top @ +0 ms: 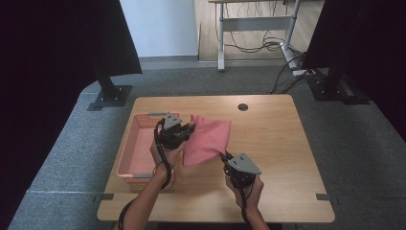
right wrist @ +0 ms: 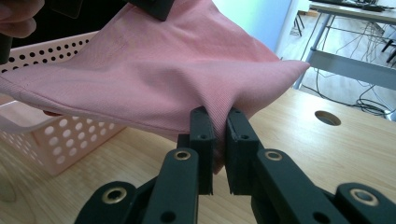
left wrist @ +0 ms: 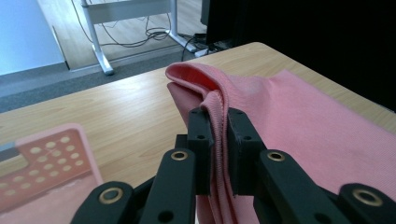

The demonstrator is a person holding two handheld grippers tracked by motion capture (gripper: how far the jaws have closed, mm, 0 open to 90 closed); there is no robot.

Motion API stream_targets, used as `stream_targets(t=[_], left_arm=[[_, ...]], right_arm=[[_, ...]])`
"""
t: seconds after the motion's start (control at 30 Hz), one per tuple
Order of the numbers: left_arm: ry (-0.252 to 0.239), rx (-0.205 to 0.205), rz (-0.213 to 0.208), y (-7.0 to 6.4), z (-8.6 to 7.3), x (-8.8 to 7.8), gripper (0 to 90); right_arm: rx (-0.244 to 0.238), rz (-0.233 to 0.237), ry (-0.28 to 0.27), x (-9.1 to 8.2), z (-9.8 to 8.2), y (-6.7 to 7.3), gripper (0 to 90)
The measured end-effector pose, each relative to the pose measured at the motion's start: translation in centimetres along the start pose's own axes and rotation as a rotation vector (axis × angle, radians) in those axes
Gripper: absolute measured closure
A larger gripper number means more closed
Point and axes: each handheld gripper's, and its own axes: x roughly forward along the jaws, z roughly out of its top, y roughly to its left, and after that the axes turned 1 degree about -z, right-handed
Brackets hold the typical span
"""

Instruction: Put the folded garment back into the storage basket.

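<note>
A pink cloth (top: 208, 139) is stretched above the wooden table (top: 273, 139) between my two grippers. My left gripper (top: 190, 128) is shut on the cloth's folded upper-left edge, beside the pink basket (top: 139, 148). In the left gripper view the cloth (left wrist: 299, 121) passes between the jaws of the left gripper (left wrist: 218, 116) and spreads to the right. My right gripper (top: 224, 155) is shut on the cloth's lower-right corner. In the right gripper view the cloth (right wrist: 163, 79) hangs taut above the right gripper (right wrist: 218, 119), with the basket (right wrist: 70, 135) behind it.
The perforated pink basket stands on the table's left side. A round cable hole (top: 243, 107) sits near the table's far edge. Black stands (top: 110, 91) and a desk frame with cables (top: 258, 43) lie on the floor beyond.
</note>
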Motion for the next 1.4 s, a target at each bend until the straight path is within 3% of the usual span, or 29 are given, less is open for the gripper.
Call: stream_targets(t=[1.4], left_arm=[[-0.01, -0.057, 0.101, 6.0, -1.1, -4.3, 80.4]], right_arm=[[-0.037, 0.094, 0.003, 5.0, 2.6, 5.9, 83.2]])
